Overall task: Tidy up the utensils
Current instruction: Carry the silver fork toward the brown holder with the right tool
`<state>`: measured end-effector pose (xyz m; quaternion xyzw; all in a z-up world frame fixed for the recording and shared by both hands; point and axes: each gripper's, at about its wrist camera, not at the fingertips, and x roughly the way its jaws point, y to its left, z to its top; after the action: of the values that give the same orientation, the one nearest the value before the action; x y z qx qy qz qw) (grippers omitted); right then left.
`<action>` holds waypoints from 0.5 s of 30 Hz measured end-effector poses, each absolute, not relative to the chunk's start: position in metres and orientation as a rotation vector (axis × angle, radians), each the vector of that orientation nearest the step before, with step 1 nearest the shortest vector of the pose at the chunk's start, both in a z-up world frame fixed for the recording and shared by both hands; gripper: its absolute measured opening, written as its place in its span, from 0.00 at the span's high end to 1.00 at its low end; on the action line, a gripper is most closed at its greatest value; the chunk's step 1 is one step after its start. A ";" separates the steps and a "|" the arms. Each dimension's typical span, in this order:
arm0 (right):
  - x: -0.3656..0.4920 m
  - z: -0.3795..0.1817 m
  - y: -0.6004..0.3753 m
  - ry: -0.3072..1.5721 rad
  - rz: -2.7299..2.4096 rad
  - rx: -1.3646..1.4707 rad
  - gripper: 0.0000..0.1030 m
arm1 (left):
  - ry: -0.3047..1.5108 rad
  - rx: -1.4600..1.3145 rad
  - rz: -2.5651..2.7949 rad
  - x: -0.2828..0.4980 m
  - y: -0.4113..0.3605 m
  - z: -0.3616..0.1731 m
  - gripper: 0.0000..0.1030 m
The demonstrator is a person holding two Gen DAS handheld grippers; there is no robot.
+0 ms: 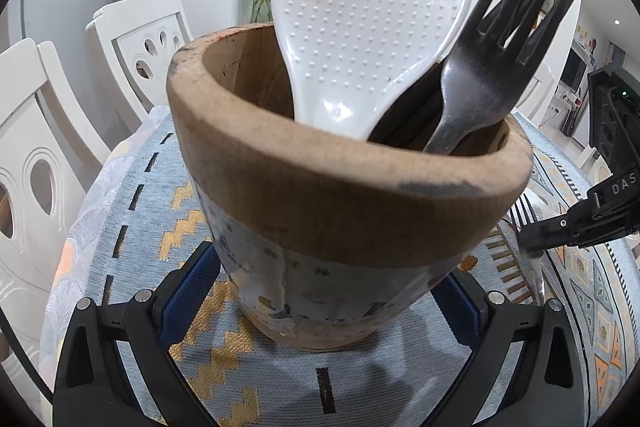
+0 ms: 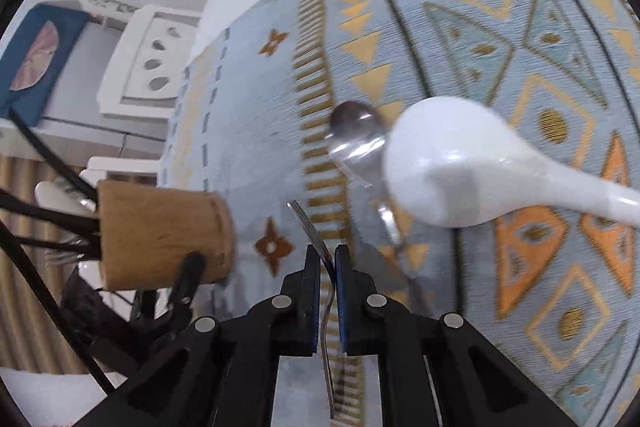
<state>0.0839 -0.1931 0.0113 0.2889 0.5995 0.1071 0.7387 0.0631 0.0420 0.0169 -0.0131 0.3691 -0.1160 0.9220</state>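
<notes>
Pinching a thin steel fork (image 2: 316, 239) by its neck, the right tool (image 2: 327, 259) carries it above the patterned desk (image 2: 460, 27); stiff, light, slippery; the round wooden holder (image 2: 160, 231) sits at nine o'clock, straddled by the left tool (image 1: 320, 291).

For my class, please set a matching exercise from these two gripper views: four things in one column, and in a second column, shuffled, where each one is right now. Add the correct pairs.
Things
1. wooden holder
2. dotted white paddle
3. silver fork
4. smooth white spoon

Places
A. pinched between the right gripper's blue pads
B. lying on the patterned tablecloth
C. standing inside the holder, beside the dark forks
D. between the left gripper's fingers

Pairs: 1-D, 2-C, 3-A, 4-B
</notes>
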 end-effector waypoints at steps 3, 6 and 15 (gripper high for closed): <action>0.080 0.017 -0.182 1.278 0.308 0.636 0.94 | 0.757 -0.024 -0.236 0.062 0.041 0.017 0.02; 0.077 0.025 -0.168 1.229 0.381 0.632 0.94 | 0.757 -0.024 -0.236 0.061 0.041 0.018 0.02; 0.064 0.057 -0.136 1.102 0.513 0.518 0.94 | 0.757 -0.023 -0.236 0.062 0.041 0.018 0.02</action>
<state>0.0637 -0.1364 0.0572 0.2408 0.5119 0.2382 0.7895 0.0617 0.0414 0.0178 -0.0114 0.3686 -0.1150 0.9224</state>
